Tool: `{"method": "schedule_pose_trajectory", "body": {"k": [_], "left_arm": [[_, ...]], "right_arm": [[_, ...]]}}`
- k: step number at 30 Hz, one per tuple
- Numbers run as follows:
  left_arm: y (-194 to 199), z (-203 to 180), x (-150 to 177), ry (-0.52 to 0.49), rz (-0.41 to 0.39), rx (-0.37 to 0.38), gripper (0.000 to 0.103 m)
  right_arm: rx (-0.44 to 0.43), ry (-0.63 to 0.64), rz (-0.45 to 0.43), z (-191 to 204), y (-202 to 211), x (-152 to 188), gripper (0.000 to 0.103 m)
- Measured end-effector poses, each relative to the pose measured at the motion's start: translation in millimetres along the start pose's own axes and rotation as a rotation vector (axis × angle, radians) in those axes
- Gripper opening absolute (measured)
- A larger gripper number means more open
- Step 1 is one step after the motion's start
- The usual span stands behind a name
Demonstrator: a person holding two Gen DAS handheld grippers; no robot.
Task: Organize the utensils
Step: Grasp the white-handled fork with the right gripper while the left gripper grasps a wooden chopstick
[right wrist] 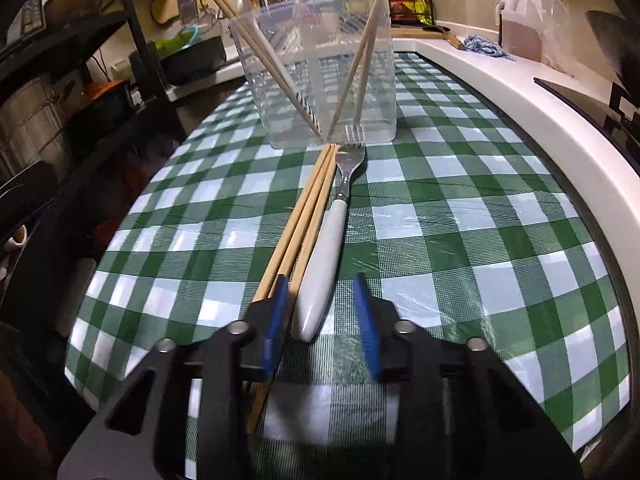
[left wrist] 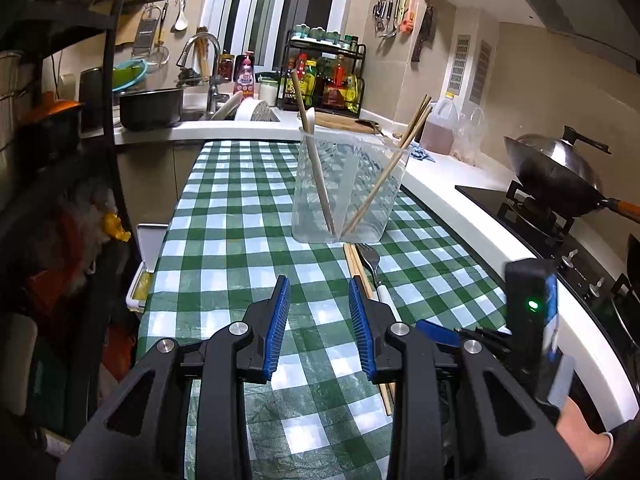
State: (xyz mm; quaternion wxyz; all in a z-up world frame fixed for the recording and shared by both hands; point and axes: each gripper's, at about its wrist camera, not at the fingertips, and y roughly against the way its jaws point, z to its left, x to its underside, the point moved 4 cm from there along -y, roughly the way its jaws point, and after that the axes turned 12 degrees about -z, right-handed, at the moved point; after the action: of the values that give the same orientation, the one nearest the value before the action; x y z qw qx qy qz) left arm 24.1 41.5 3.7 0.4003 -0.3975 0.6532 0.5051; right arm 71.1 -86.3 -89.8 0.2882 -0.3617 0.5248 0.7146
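Right hand-held gripper [right wrist: 322,312], jaws apart, straddles the white-handled steel fork [right wrist: 326,258] (centre frame); left hand-held gripper [left wrist: 320,320] gapes, empty.

Your counter [right wrist: 460,216] carries a container [right wrist: 316,76] at upper centre of the right wrist view. Inside it, chopsticks [right wrist: 264,60] lean to the upper left and a second pair [right wrist: 360,60] leans to the upper right. Directly below the container, touching its base, lie three loose chopsticks [right wrist: 308,216] running toward lower left, with a fork [right wrist: 336,216] just beside them on their right, tines toward the container. Your right gripper [right wrist: 322,312] sits at bottom centre, fork handle end between its jaws. In the left wrist view, your left gripper [left wrist: 320,320] sits at bottom centre, left of the fork [left wrist: 374,268]; a wok [left wrist: 560,176] stands at right.
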Motion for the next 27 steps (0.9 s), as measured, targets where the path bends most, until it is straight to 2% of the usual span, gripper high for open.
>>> {"method": "schedule_pose_trajectory", "body": {"k": [4,6,10,21,25,27], "left_arm": [[-4,5,5,0.018,0.023,0.002,0.03],[-6,6,9,0.031,0.04,0.006,0.03],[-14,8,19,0.056,0.088,0.021,0.03],[-37,-26,64,0.017,0.208,0.069,0.03],[-44,-39,75,-0.012,0.22,0.077,0.018],[-48,-42,83,-0.028,0.233,0.057,0.016]], "right_arm": [[0.022,0.009,0.006,0,-6,-2,0.035],[0.013,-0.002,0.004,-2,-7,-2,0.025],[0.003,-0.019,-0.003,-5,-3,-2,0.018],[0.007,-0.06,-0.018,-31,22,10,0.016],[0.019,-0.063,-0.031,-42,36,17,0.015],[0.018,-0.062,-0.036,-46,42,20,0.014]]}}
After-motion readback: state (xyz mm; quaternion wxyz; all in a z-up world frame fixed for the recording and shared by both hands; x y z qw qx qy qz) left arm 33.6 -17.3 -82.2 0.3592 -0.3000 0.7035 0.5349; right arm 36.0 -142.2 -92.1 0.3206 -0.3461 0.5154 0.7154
